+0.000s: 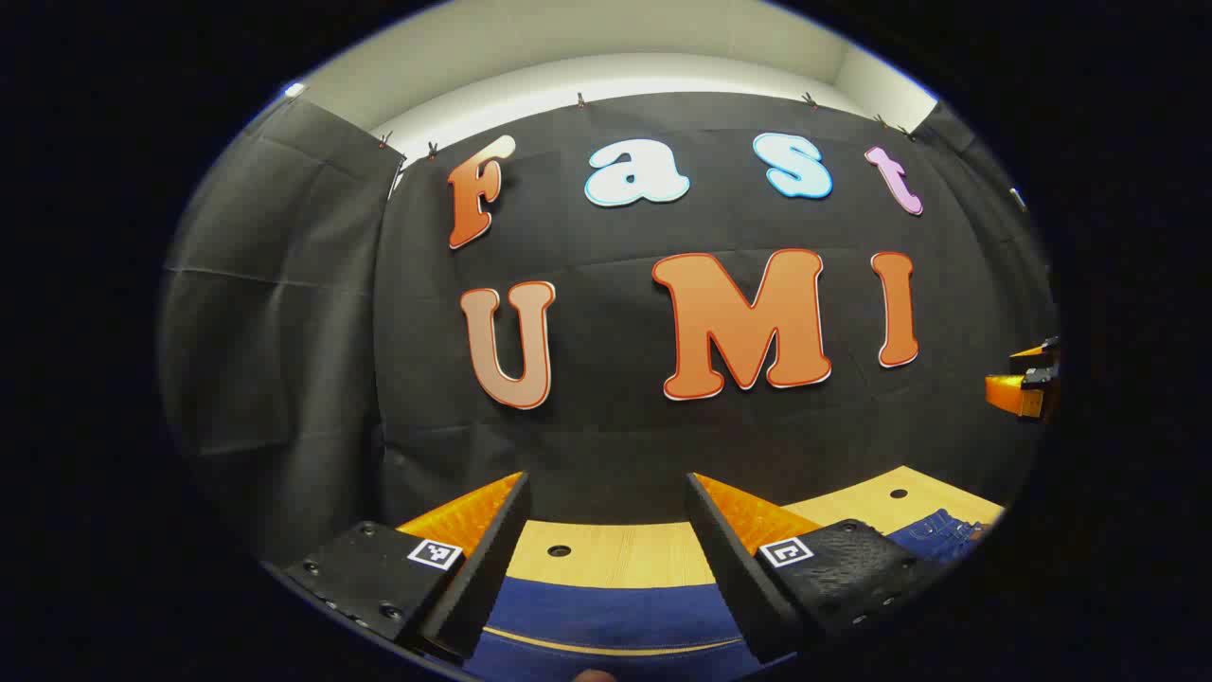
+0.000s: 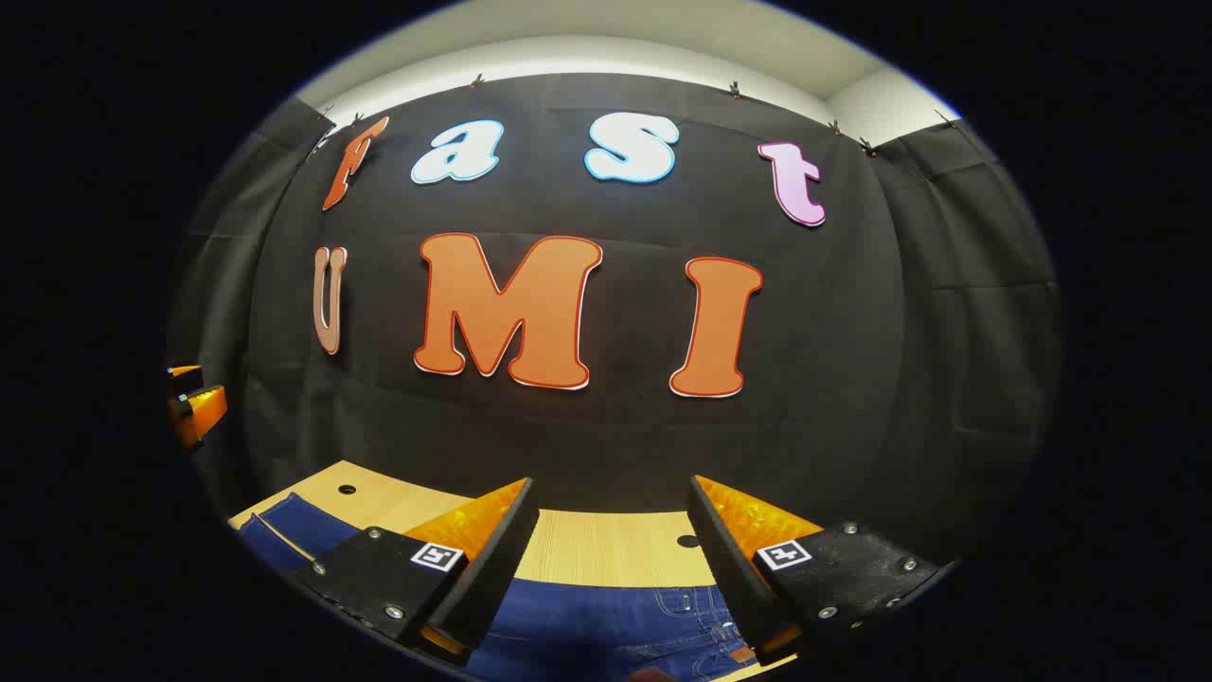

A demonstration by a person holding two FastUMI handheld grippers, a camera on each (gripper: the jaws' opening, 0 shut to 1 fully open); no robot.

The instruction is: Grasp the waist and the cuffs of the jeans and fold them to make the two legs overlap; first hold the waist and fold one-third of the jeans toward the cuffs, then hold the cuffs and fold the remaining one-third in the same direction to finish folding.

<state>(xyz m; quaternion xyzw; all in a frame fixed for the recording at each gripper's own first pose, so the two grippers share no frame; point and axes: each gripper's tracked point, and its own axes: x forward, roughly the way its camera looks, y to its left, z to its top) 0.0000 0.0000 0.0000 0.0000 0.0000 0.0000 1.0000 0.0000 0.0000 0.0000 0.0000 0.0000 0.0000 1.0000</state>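
Dark blue jeans lie flat on a light wooden table, seen below the fingers in the left gripper view; a light seam line crosses the cloth. My left gripper hangs open above them, nothing between its fingers. In the right gripper view the jeans show stitching and a pocket edge, and another part of them lies at lower left. My right gripper is open over that cloth, holding nothing. The right gripper's tips show at the far right edge of the left gripper view, the left gripper's tips at the far left edge of the right gripper view.
The table has small round holes near its back edge. The black cloth wall stands close behind the table's far edge and wraps round both sides.
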